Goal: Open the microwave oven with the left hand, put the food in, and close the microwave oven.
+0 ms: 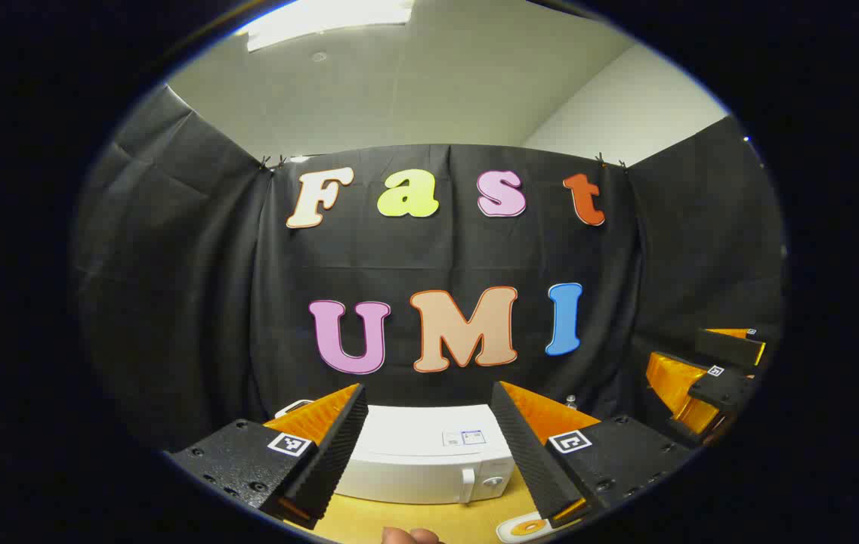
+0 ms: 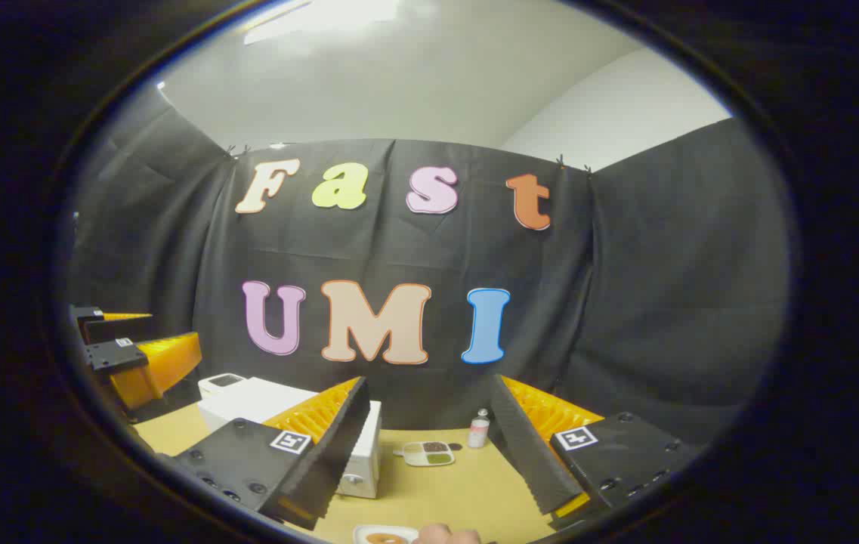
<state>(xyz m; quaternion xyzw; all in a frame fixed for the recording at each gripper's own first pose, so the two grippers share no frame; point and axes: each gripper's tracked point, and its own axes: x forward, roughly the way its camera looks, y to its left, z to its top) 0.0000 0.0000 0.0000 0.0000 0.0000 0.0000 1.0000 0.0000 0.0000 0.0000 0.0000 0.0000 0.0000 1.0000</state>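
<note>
The white microwave (image 1: 421,453) stands on the wooden table straight ahead in the left gripper view, door closed, with its handle (image 1: 467,485) and a knob (image 1: 493,481) at the right of its front. My left gripper (image 1: 429,393) is open above and in front of it, holding nothing. A white plate with round brownish food (image 1: 527,527) lies near the table's front. In the right gripper view the microwave (image 2: 255,400) sits to the left and the plate (image 2: 384,536) at the bottom edge. My right gripper (image 2: 429,385) is open and empty.
A divided tray of food (image 2: 429,453) and a small bottle (image 2: 479,431) stand on the table (image 2: 467,491) toward the back. A small white box (image 2: 221,381) sits behind the microwave. A person's fingertips (image 2: 448,536) show at the bottom edge. Black cloth walls enclose the booth.
</note>
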